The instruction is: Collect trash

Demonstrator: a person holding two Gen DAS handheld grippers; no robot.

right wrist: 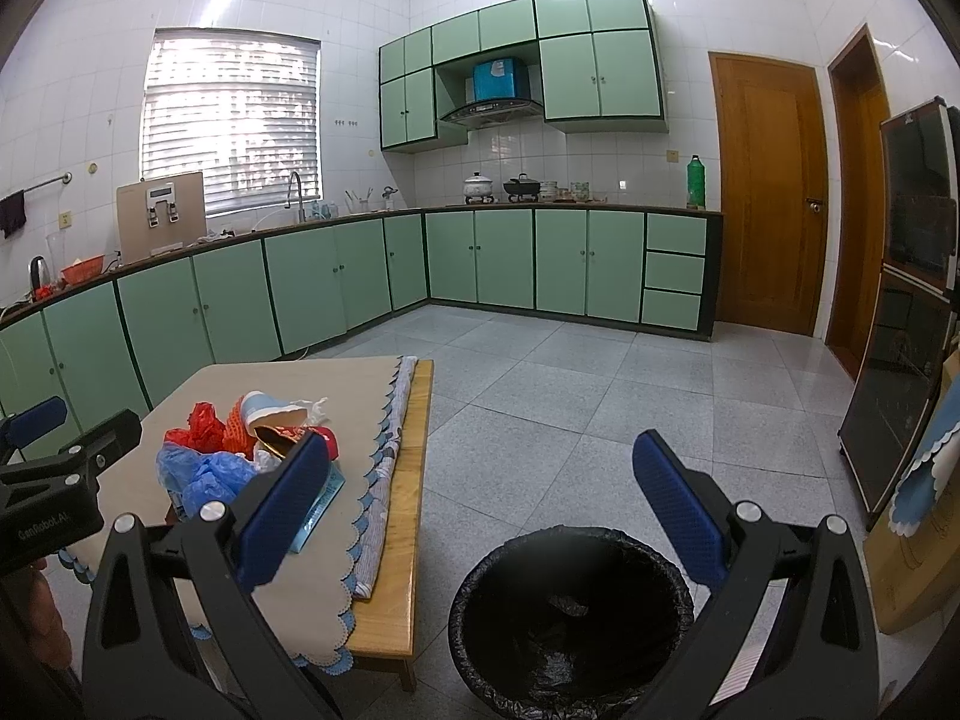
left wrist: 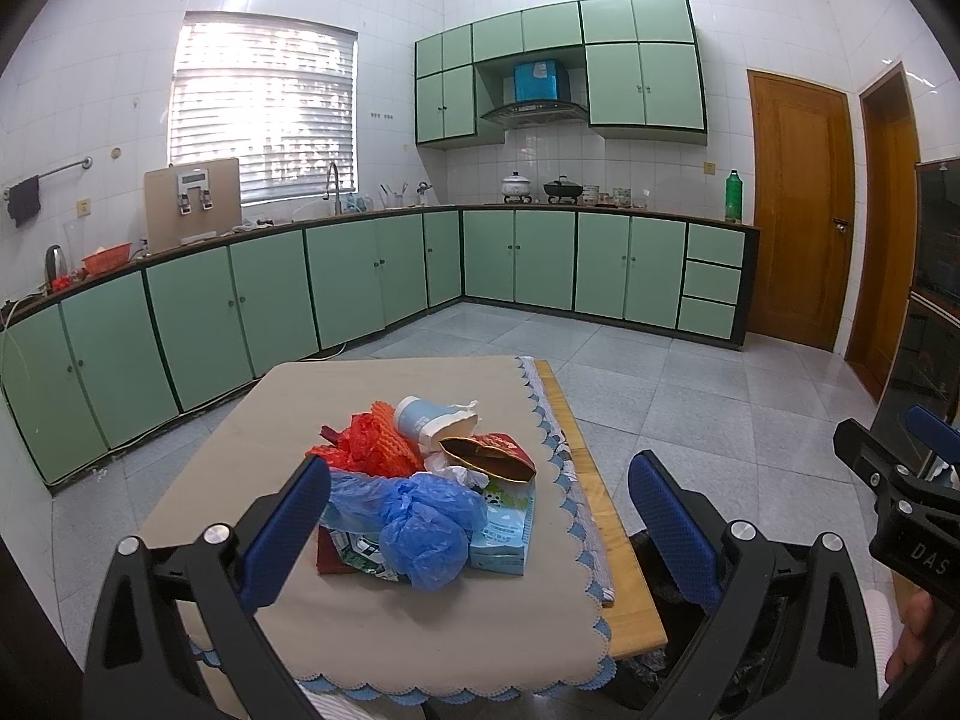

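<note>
two grippers, both with jaws spread wide and nothing between them. from the left wrist view, the left gripper (left wrist: 480, 516) hangs above the near end of the table (left wrist: 252, 456), aimed at the trash pile (left wrist: 432, 480) lying about mid-cloth: a crumpled blue plastic bag (left wrist: 420, 528) nearest, red netting (left wrist: 372, 444) behind it, a tipped paper cup (left wrist: 432, 420), a flattened carton (left wrist: 504, 534) and a gold-lined wrapper (left wrist: 489, 456). the right gripper (left wrist: 924, 438) shows at the far right edge, off the table

from the right wrist view, the right gripper (right wrist: 480, 510) hovers over the black-lined bin (right wrist: 570, 618), which stands on the floor just beside the table's near corner; it looks nearly empty, though the dark liner makes that hard to judge. the pile sits to the left, partly hidden behind the left pad (right wrist: 282, 510)

the step in hand seems to be the first pick. best to take the blue bag first, since it is loose and on top: close on its bunched middle, lift straight up so the carton beneath is not dragged, then carry it over the table edge to the bin
</note>
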